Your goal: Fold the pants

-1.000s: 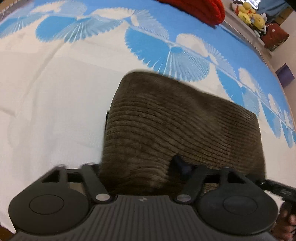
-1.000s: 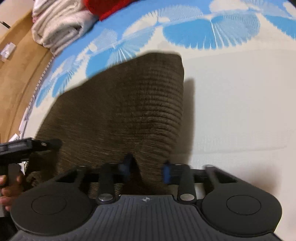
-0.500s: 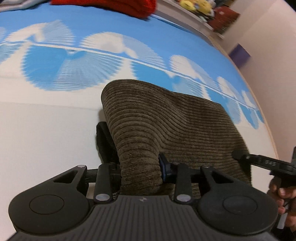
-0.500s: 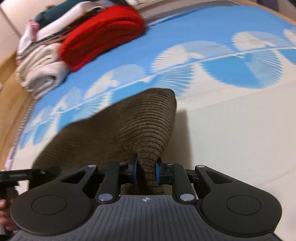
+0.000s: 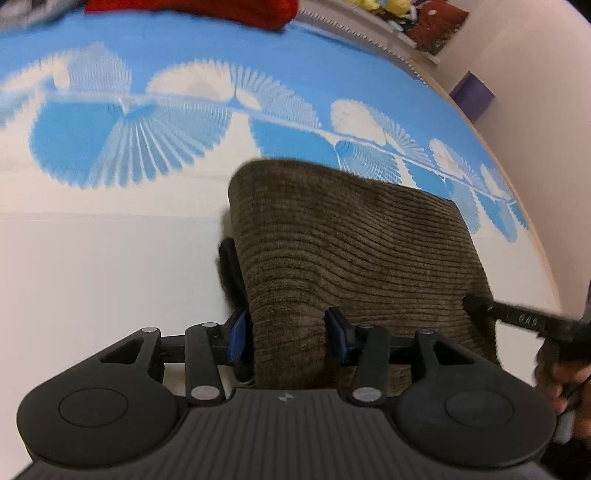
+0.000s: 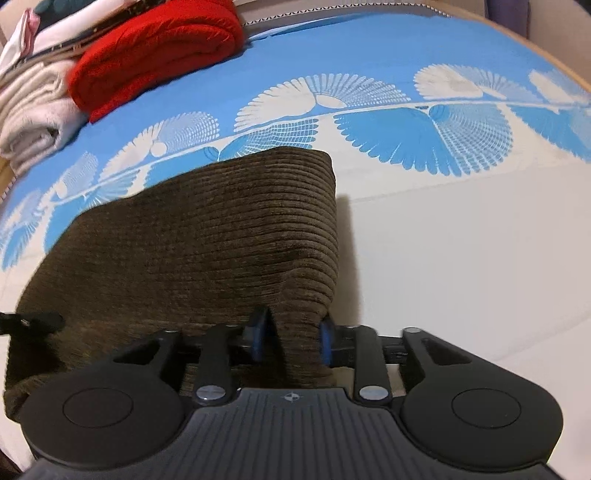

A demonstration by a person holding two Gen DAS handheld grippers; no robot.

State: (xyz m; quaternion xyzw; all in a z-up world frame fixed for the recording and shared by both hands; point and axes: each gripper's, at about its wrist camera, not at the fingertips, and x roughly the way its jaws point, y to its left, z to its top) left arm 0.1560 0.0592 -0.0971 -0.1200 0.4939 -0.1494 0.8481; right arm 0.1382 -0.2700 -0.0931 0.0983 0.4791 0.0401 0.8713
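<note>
Brown corduroy pants lie folded over on the blue and white bedspread. My left gripper straddles the near left corner of the fold; its jaws are opening, and the cloth stands loose between the blue pads. My right gripper straddles the near right corner of the pants; its jaws are opening too, with a dark gap beside the bunched cloth. Each view shows the other gripper's black finger at the opposite corner.
A folded red garment and a stack of pale folded clothes sit at the bed's far end. Plush toys and a purple box stand beyond the bed by the wall. A hand shows at the right edge.
Both grippers carried the pants' edge across the bed and pinched it tight half a second ago. Since then both pairs of jaws have spread apart and the cloth has slackened between them.
</note>
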